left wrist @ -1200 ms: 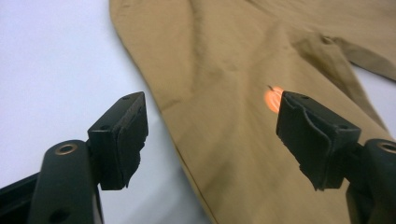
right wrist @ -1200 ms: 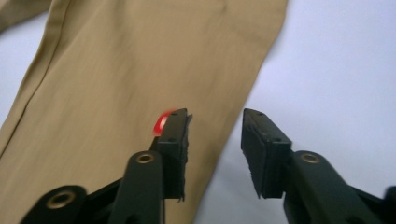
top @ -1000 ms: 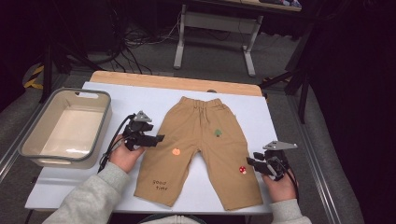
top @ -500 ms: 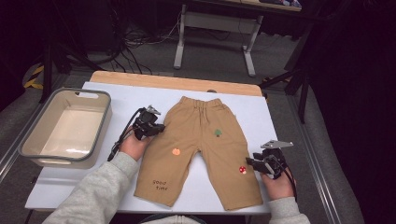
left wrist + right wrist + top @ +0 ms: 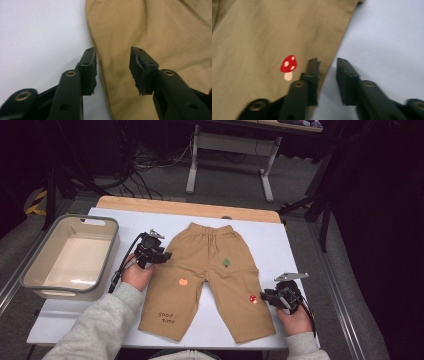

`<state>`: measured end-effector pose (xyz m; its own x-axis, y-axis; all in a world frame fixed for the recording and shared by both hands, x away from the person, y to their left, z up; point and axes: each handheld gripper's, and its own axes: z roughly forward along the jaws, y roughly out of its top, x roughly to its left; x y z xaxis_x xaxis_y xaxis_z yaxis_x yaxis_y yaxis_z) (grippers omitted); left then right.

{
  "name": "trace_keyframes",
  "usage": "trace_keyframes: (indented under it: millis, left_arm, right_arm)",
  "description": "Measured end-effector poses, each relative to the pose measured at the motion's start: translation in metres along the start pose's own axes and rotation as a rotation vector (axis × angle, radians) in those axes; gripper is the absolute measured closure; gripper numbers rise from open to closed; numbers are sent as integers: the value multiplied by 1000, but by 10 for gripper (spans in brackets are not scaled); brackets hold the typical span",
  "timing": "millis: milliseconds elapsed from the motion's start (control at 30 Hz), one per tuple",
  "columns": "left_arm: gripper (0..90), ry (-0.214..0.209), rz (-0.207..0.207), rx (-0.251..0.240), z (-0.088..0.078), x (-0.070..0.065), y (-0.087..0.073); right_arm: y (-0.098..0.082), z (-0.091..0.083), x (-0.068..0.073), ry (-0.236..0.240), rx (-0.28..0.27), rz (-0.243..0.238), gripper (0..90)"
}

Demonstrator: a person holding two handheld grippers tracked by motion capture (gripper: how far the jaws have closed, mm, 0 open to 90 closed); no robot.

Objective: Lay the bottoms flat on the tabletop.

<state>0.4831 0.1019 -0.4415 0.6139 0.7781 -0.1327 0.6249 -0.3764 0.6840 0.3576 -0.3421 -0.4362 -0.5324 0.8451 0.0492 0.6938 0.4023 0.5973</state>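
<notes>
Tan children's trousers [image 5: 210,270] lie flat on the white table cover, waist at the far side. My left gripper [image 5: 164,255] is at their left edge near the hip. In the left gripper view its jaws [image 5: 113,53] stand apart over the cloth edge [image 5: 162,30]; they have just been opening and grip nothing. My right gripper [image 5: 265,296] is at the outer edge of the right leg, beside a red mushroom print [image 5: 288,65]. Its jaws [image 5: 327,62] have just been closing. A narrow gap remains, with the trouser edge [image 5: 257,32] running under it.
A grey-rimmed plastic bin [image 5: 30,270] stands at the left of the table. The white cover [image 5: 295,245] has bare room right of the trousers. A wooden table edge [image 5: 190,207] runs along the far side. Cables and a stand lie on the floor beyond.
My left hand has shifted a little farther up the table along the trousers' left edge. The right hand has stayed in place at the right leg.
</notes>
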Motion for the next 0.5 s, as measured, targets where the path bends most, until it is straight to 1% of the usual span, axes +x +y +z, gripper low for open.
trace_keyframes:
  millis: [33, 67, 133, 167, 233, 267, 300, 333, 367, 400, 500]
  left_arm:
    - [541, -6, 2, -11, -3, -1, 0]
    - [499, -4, 1, -17, -4, -1, 0]
    - [452, -1, 3, -30, -8, -2, 0]
    - [446, -1, 4, -39, -9, -1, 0]
    - [420, -17, -15, -48, -13, -3, -1]
    - [411, -19, -12, -54, -16, -4, -2]
    - [403, -21, -13, -57, -16, -4, -3]
    - [393, -19, 6, -65, -18, -5, -3]
    - [380, -28, 6, -64, -21, -7, -4]
    - [364, -27, 9, -65, -22, -8, -4]
    - [326, -35, 15, -82, -26, -12, -5]
  right_arm:
    - [0, 0, 0, 14, 5, 6, 843]
    - [0, 0, 1, 40, 11, 12, 875]
    - [1, 0, 3, 36, 18, -2, 897]
    - [1, 0, 5, 34, 22, -8, 900]
    - [1, -2, 5, 42, 30, -13, 900]
    - [0, -4, 5, 34, 35, -18, 900]
    - [-2, -7, 5, 25, 43, -12, 900]
    - [-3, -9, 4, 24, 44, -9, 900]
    - [-5, -12, 3, 22, 44, 2, 900]
    - [-8, -16, 1, 17, 45, 14, 900]
    - [-13, -21, -2, 9, 48, 34, 900]
